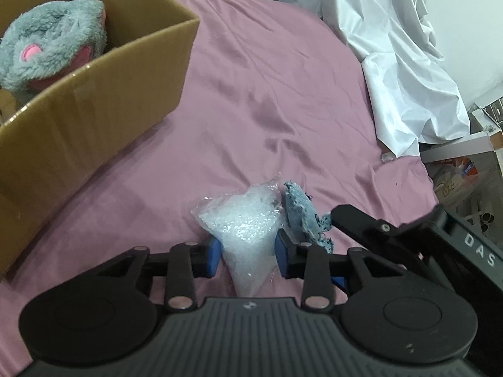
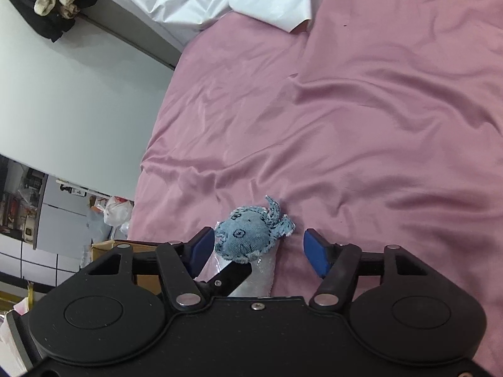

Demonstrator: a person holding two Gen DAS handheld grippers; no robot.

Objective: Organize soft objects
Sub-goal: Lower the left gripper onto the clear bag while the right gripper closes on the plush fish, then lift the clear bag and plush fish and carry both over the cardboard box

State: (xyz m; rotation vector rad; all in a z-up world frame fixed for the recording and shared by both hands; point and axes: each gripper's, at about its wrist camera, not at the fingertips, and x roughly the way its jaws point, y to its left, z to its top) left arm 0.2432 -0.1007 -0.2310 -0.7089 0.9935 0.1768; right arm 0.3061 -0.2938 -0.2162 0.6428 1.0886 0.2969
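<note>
A crumpled piece of clear bubble wrap (image 1: 242, 220) lies on the pink bedsheet (image 1: 267, 94), and my left gripper (image 1: 248, 257) is shut on its lower end, both blue pads pressed into it. Right beside it sits a small blue denim soft toy (image 2: 251, 235) with a stitched face, also seen in the left wrist view as the denim toy (image 1: 301, 213). My right gripper (image 2: 261, 249) is open around the toy: the left pad is close against it, the right pad stands clear. The bubble wrap (image 2: 264, 273) shows white under the toy.
A cardboard box (image 1: 94, 103) stands at the left on the bed with a grey and pink plush toy (image 1: 50, 44) inside. A crumpled white sheet (image 1: 393, 56) lies at the far right. The bed's edge (image 2: 141, 188) drops to a cluttered floor.
</note>
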